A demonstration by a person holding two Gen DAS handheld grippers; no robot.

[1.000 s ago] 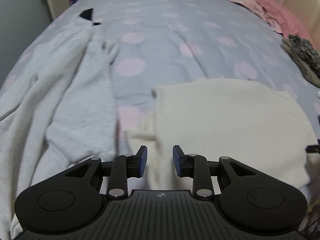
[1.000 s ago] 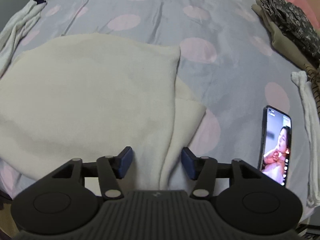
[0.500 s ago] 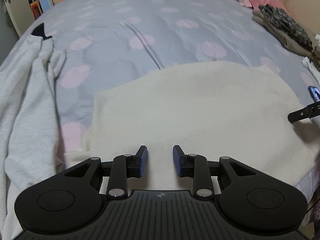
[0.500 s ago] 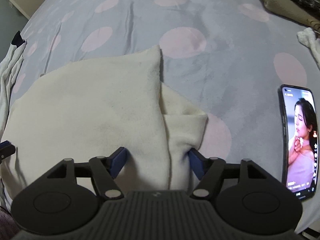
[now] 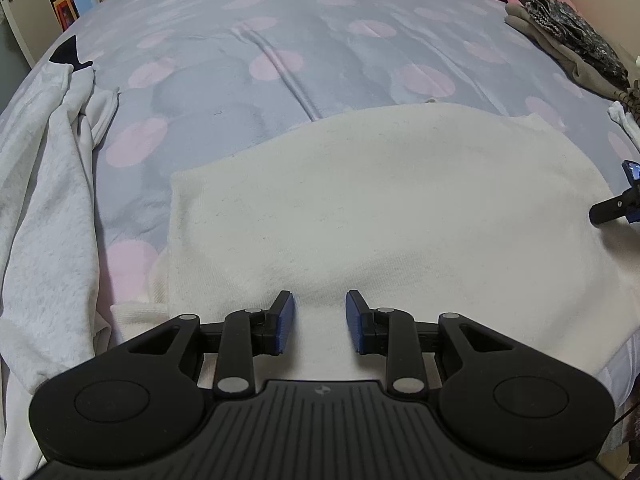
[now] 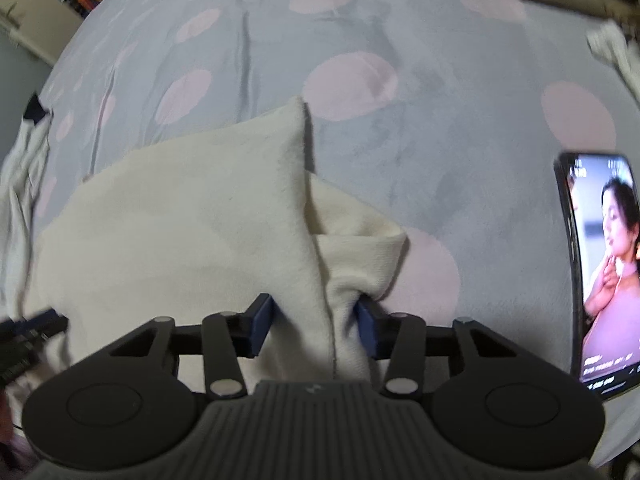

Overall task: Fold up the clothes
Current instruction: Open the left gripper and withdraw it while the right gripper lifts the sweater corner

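Right gripper is clamping a bunched fold of the cream garment, hiding the cloth's near edge; left gripper is hovering, jaws apart, over it.

Right gripper: jaws narrower than 1 s ago, pads now pressing a bunched fold of the cream garment at lower centre; was loose between them. Left gripper view swings right: grey sweatshirt pushed to left edge, cream garment fills centre, right fingertip enters at right edge.
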